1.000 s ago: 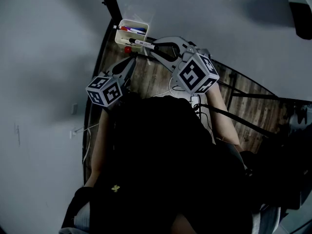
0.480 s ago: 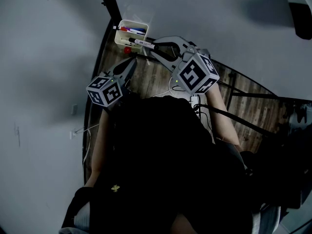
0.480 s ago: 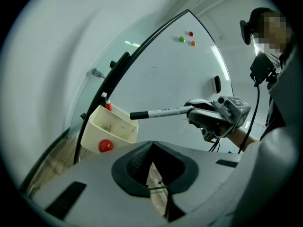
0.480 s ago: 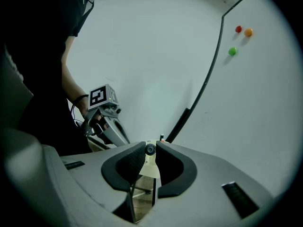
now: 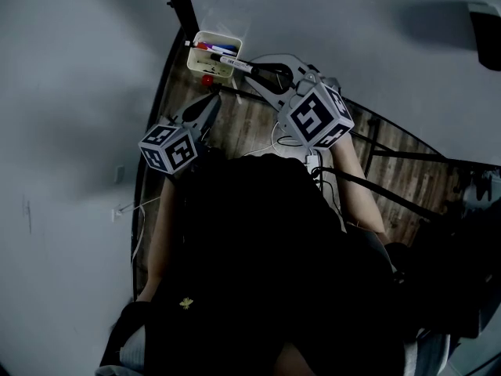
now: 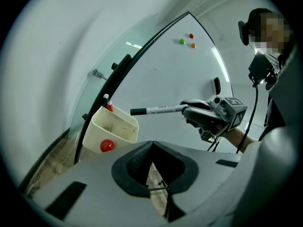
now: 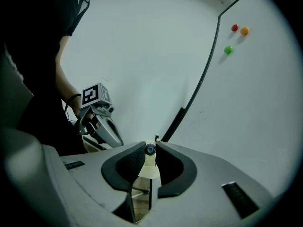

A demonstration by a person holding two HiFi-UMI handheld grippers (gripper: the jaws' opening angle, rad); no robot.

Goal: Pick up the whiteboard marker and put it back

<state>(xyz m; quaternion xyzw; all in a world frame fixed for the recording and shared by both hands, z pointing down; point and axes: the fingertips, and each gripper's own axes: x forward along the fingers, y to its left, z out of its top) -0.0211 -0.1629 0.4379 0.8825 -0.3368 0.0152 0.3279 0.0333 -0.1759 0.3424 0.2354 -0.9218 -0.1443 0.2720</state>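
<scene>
Head view: the right claw (image 5: 252, 72) pinches the whiteboard marker (image 5: 233, 63), whose capped end reaches over the cream holder (image 5: 205, 67) hung at the whiteboard's (image 5: 352, 37) edge. Other pens (image 5: 221, 49) already fill the holder.

Left gripper view: the left claw (image 6: 152, 144) is pressed together on nothing. The marker lies almost level above the holder's rim, so if let go like this it would likely strike the rim and tumble outside.

Right gripper view: the marker shows end-on between the pads, gripped near its tail. A knock at the far end could swivel it loose.
</scene>
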